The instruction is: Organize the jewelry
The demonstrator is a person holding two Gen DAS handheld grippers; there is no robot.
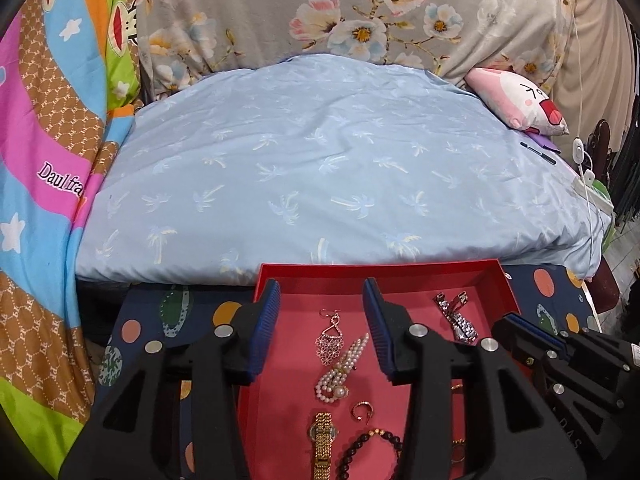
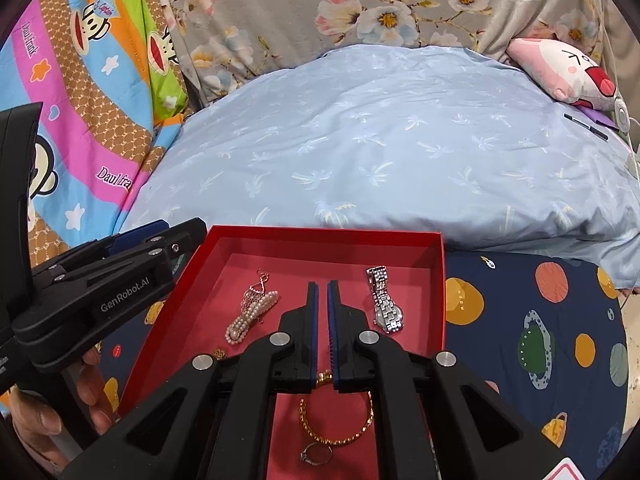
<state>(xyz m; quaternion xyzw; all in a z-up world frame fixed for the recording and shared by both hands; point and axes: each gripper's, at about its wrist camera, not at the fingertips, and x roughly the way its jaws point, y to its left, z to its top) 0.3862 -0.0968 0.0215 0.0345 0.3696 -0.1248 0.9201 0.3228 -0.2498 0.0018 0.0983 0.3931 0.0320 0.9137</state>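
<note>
A shallow red cardboard box [image 2: 438, 256] on a navy planet-print cloth [image 2: 532, 320] holds the jewelry: a silver metal-link watch [image 2: 384, 300], a white pearl strand [image 2: 250, 316], a gold chain bangle [image 2: 340, 420], a small silver ring [image 2: 316, 454] and a gold-band watch [image 1: 323, 446]. The left hand-held gripper [image 1: 322, 322] hangs released above the box. The right hand-held gripper [image 2: 322, 320] is nearly clenched, grasping nothing visible. Behind lies a pale blue palm-print quilt [image 2: 380, 140].
</note>
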